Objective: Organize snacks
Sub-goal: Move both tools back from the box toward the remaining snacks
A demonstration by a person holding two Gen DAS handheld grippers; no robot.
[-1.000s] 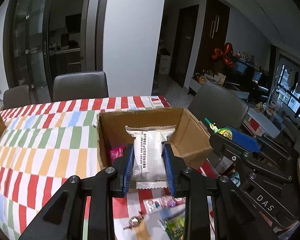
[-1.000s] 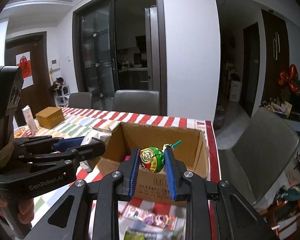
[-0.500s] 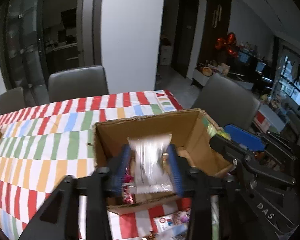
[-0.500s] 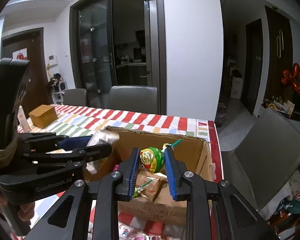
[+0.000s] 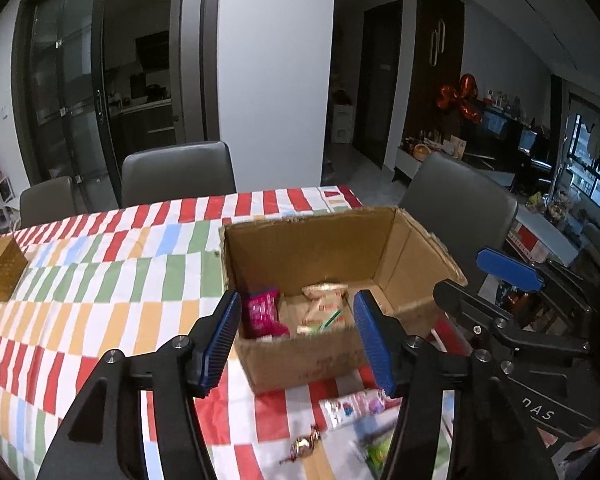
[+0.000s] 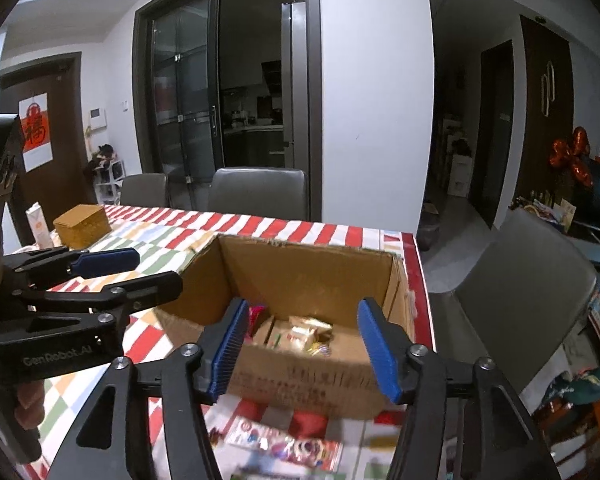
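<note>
- Drop-off step: both the left tool (image 5: 296, 336) and right tool (image 6: 300, 346) hover over the cardboard box (image 5: 300, 354), jaws opening, nothing between them.
- Snacks lie inside — pink packet (image 5: 262, 314), beige packets (image 5: 324, 304).
- Next: go for the loose sweets packet (image 6: 284, 446) on the bench (image 5: 100, 272), before the box.

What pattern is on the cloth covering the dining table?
The tablecloth has rows of red, orange, green and blue blocks on white, with red stripes along its edge; clearest from the left wrist camera.

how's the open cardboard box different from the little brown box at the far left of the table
The open cardboard box is larger, has no top, and shows snack packets inside; the small brown box is closed, so its contents are hidden. The open one sits near the table's right edge, the small one far left. Both are brown and rest on the striped tablecloth.
</note>
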